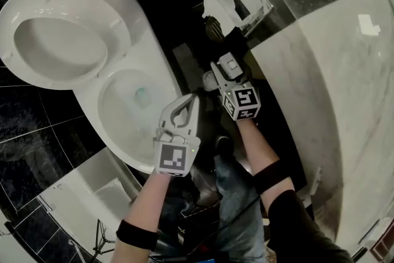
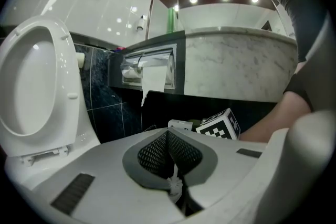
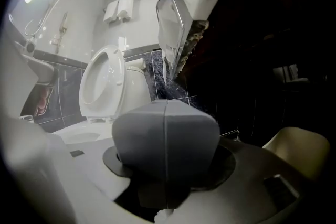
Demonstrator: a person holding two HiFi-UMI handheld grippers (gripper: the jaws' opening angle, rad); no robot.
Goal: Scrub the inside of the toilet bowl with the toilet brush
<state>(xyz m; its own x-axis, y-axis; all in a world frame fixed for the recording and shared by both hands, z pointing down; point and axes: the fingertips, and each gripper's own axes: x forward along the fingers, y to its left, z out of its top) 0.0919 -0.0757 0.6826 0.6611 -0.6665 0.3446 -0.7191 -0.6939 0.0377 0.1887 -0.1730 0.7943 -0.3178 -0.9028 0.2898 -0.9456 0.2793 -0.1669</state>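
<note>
Both tools low beside the toilet, pointing roughly level, arms bare to the black sleeves.

Left tool: jaws narrow, mesh pads meeting at the tips, nothing between them. Bowl lies just left of this tool; its tips are over the bowl's near rim. Pale teal water shows at the bottom of the bowl. Seat stands raised, beyond the bowl and further left of the tool.

Right tool: grey pads closed against each other along a middle seam, empty. It sits just right of the left tool, a little ahead of it, over the dark floor.

Ahead of the right tool's tips, a wall-mounted paper holder with a strip of paper hanging from it. Marble tabletop runs above and to the right of both tools.

Brush: not clearly found. A dark olive rounded thing sits just past the right tool's tips, below the paper holder; cannot tell whether that is it. No tool touches it.
</note>
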